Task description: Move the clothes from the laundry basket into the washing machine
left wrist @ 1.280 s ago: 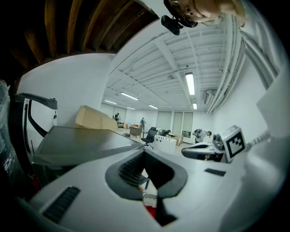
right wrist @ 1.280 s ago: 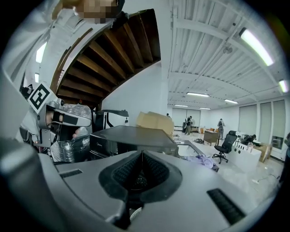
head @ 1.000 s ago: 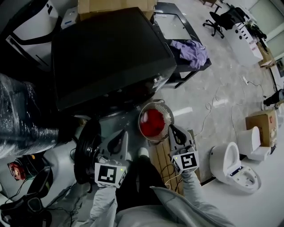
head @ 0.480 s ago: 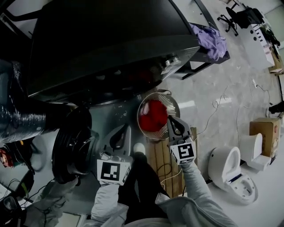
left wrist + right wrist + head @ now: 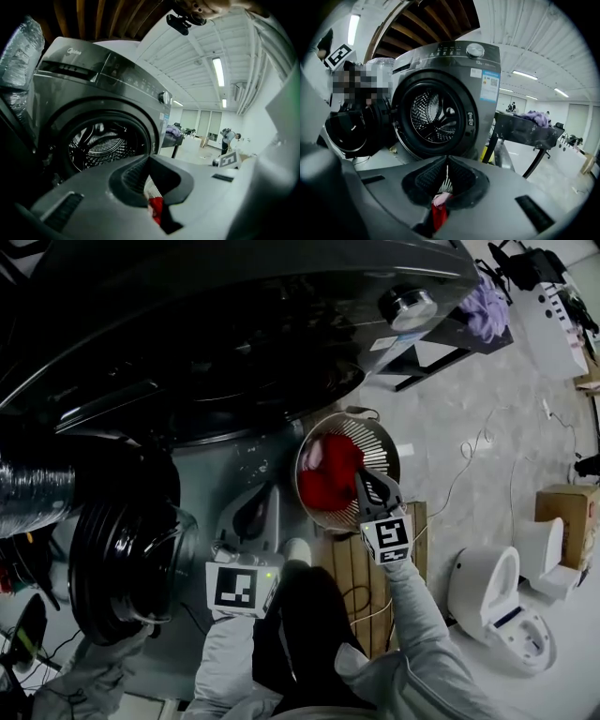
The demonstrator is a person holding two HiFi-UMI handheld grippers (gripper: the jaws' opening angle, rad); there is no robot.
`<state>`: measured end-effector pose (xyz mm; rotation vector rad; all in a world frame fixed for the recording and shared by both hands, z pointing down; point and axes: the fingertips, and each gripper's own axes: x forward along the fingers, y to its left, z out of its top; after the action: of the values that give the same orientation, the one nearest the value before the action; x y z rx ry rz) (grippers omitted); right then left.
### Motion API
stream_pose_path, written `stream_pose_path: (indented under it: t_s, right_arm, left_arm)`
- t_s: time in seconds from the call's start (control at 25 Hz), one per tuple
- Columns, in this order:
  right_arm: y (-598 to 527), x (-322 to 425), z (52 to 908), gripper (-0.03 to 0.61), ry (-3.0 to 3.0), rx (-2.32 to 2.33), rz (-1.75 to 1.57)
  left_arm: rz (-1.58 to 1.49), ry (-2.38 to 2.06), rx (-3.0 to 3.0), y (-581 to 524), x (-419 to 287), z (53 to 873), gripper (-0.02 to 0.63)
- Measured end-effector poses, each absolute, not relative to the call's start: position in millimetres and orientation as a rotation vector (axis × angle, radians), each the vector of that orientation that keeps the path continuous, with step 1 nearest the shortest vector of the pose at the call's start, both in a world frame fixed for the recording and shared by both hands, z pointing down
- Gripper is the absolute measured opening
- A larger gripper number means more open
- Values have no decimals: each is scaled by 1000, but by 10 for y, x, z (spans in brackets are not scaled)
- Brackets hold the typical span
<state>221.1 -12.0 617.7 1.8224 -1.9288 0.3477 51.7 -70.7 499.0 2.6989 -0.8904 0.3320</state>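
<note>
A pale grey floor carries everything in a wide, white-ceilinged room. The dark washing machine stands at its far side, the round door swung fully open to the left and the drum mouth clear. Just in front of the machine, right of the mouth, stands the white ribbed laundry basket with the red clothes heaped inside. It sits at the far end of a wooden pallet; whether it rests on the boards cannot be told. The right gripper hangs over the basket's near rim, jaws pressed together with nothing pinched, the red cloth showing only through the gap below them. The left gripper is over the strip of bare floor between door and basket, its jaws also closed tip to tip and empty. A plastic-wrapped dark roll crowds the left side by the door. To the right the floor is open, crossed by loose cables, as far as a black table bearing a purple cloth, a cardboard box and a white toilet-shaped unit.
</note>
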Motion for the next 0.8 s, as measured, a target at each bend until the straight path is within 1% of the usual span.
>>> stream_pose_path:
  t_s: [0.24, 0.44, 0.48, 0.52, 0.56, 0.6, 0.64, 0.72, 0.8]
  right_arm:
    - [-61, 2275, 6898, 18, -1902, 1742, 410]
    - [-46, 2162, 7506, 20, -1961, 1494, 472]
    - [-37, 2145, 7630, 43, -1974, 1447, 504]
    - [-28, 2133, 7758, 129, -1988, 1401, 540]
    - [-24, 2124, 7884, 189, -1998, 1357, 571]
    - [-23, 2117, 8008, 225, -2002, 1314, 597]
    - [-17, 2114, 8137, 277, -1997, 1270, 622]
    - [10, 2135, 8409, 345, -1961, 1195, 664]
    - [45, 2203, 8671, 383, -1905, 1141, 682]
  left_arm:
    - [305, -884, 2717, -729, 596, 5377, 18]
    - [292, -855, 2721, -720, 700, 5624, 18]
    - [292, -849, 2724, -726, 716, 5679, 18]
    - [290, -846, 2726, -736, 725, 5733, 18]
    - [286, -846, 2727, -754, 729, 5784, 18]
    - [279, -849, 2728, -776, 728, 5830, 18]
    - [273, -851, 2730, -798, 726, 5873, 18]
    - [268, -852, 2735, -830, 726, 5961, 18]
    - [267, -850, 2744, -859, 734, 6045, 18]
